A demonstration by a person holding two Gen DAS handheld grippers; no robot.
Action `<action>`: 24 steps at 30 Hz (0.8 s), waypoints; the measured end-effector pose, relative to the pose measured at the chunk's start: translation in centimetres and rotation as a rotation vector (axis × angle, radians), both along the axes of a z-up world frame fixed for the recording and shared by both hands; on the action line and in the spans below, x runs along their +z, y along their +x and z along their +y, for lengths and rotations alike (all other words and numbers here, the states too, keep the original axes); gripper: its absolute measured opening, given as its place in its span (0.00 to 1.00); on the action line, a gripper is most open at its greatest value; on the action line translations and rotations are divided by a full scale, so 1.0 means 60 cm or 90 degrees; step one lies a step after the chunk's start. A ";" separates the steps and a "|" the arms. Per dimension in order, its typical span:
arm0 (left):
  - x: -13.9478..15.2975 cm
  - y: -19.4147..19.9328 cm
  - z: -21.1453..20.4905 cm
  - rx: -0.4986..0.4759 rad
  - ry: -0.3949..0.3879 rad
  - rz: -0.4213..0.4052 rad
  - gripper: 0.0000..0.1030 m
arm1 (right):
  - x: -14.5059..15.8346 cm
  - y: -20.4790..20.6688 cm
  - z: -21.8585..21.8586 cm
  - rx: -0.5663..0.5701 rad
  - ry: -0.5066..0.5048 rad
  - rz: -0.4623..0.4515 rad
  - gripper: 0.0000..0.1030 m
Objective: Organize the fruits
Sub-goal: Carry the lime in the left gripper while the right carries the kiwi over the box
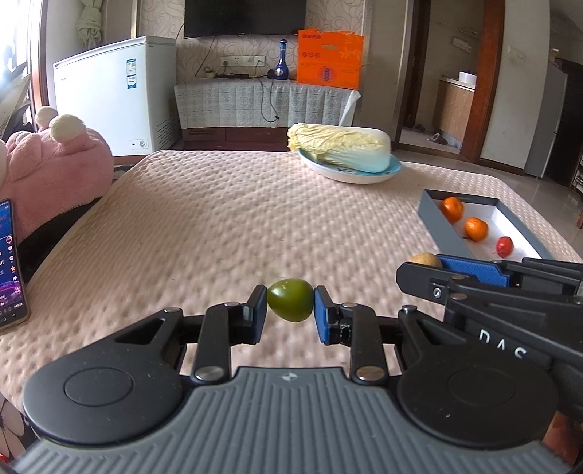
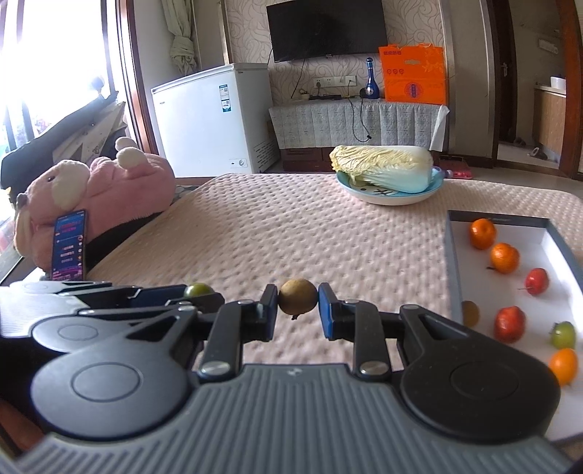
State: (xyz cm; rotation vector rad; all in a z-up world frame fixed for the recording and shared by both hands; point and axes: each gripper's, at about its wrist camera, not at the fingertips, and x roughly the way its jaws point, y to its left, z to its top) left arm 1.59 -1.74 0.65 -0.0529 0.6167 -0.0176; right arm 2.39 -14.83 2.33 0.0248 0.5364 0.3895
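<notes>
Left claw (image 1: pixel 290 304) tight on green fruit (image 1: pixel 290 299), right claw (image 2: pixel 297 306) on brown fruit (image 2: pixel 298 301)

The left gripper (image 1: pixel 290 304) is carried tilted downward with its blue pads (image 1: pixel 322 315) clamped on a green fruit (image 1: pixel 290 299), while the right gripper (image 2: pixel 298 302), just beside it on its right, is likewise angled down and closed tight on a brown fruit (image 2: pixel 298 301).

Home living room: wall-mounted TV (image 2: pixel 326 29), chest freezer (image 2: pixel 211 120), pink plush toy (image 2: pixel 102 197), quilt-covered table (image 2: pixel 291 237).
</notes>
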 end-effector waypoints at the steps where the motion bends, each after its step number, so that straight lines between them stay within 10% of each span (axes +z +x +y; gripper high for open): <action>1: 0.001 -0.003 -0.006 -0.004 -0.001 -0.001 0.31 | 0.002 -0.004 -0.006 -0.003 -0.001 -0.002 0.26; 24: 0.016 0.003 -0.182 -0.109 -0.022 -0.022 0.31 | 0.018 -0.041 -0.186 -0.112 -0.001 -0.012 0.26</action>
